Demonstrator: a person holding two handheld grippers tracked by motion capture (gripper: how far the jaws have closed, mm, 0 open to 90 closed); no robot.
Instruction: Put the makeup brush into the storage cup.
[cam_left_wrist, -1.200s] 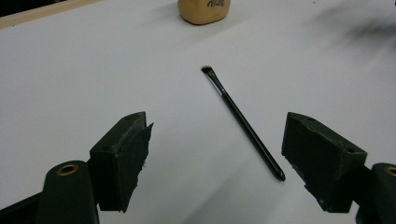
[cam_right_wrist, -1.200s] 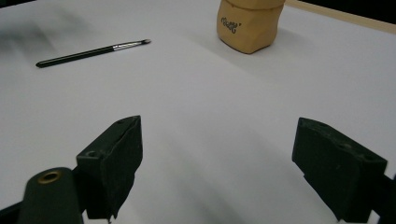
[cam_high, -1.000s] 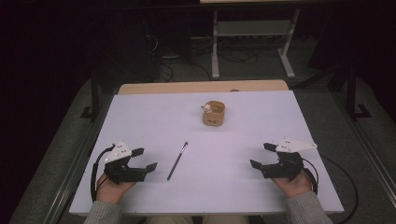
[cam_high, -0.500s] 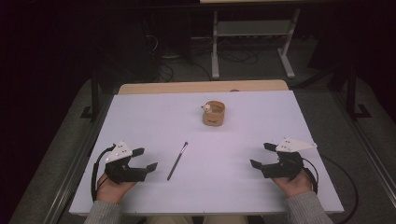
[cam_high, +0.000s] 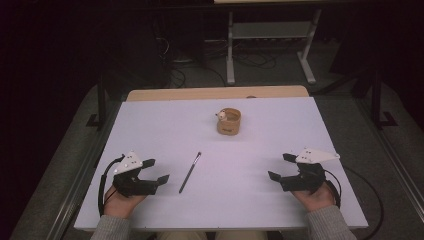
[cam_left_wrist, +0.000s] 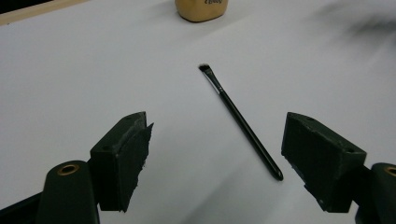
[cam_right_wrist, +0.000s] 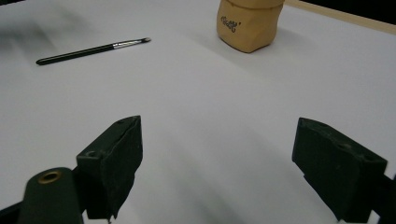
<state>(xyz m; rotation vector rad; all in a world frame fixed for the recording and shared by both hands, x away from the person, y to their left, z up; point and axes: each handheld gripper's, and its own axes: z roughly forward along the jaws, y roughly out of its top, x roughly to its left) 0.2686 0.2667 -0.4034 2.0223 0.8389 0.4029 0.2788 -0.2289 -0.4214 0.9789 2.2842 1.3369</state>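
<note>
You see the table (cam_high: 260, 150) lit evenly from above while the room around it stays dark. Shadows are faint, and the left gripper view's top right corner is smeared.

The table (cam_high: 150, 135) is covered by a smooth, matt white sheet, and a strip of light wood (cam_high: 200, 93) is seen at its far edge. The brush (cam_left_wrist: 240, 122) has a glossy black handle, a shiny metal ferrule and dark bristles. The cup (cam_right_wrist: 251, 23) looks like crumpled tan paper, matt, with dark print on it. The pads (cam_left_wrist: 123, 158) of the left gripper (cam_left_wrist: 224, 163) are made of matt black plastic or rubber with rough, worn edges; those of the right gripper (cam_right_wrist: 224, 172) look the same.
</note>
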